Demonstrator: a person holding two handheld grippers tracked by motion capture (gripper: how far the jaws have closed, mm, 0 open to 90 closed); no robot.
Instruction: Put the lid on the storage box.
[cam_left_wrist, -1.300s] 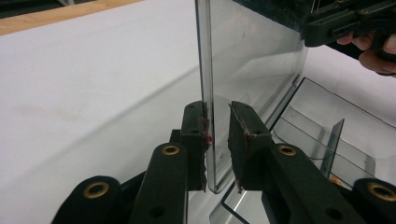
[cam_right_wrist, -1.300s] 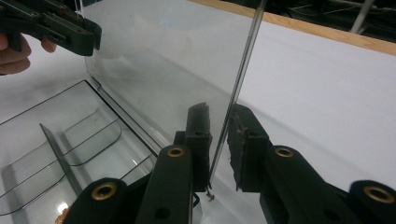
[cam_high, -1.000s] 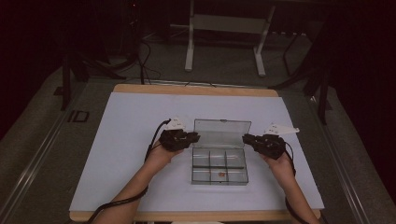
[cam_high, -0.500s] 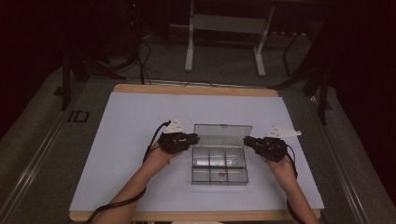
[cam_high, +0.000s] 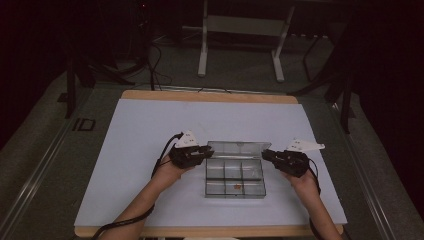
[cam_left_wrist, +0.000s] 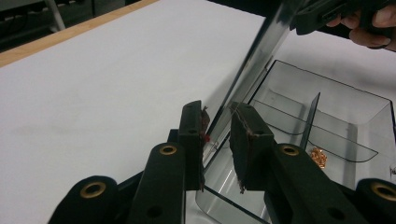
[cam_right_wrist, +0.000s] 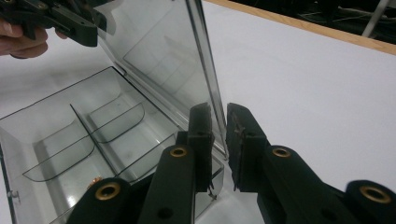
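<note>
A clear plastic compartment box (cam_high: 234, 177) sits at lower centre of the high view on the white-covered bench (cam_high: 150, 130), its lid (cam_high: 239, 148) raised along the far edge. The left gripper (cam_high: 209, 153) has narrow jaws astride the lid's left edge, and they have just been opening slightly. The right gripper (cam_high: 265, 155) pinches the lid's right edge. A small orange piece (cam_high: 238, 186) lies in one lower compartment.

Table (cam_high: 150, 130): wooden top, pale sheet covering nearly all of it, bare wood strip at far and near edges. One clear plastic compartment box (cam_high: 234, 177) sits on the sheet, between the two sets of fingers, lid raised.
</note>
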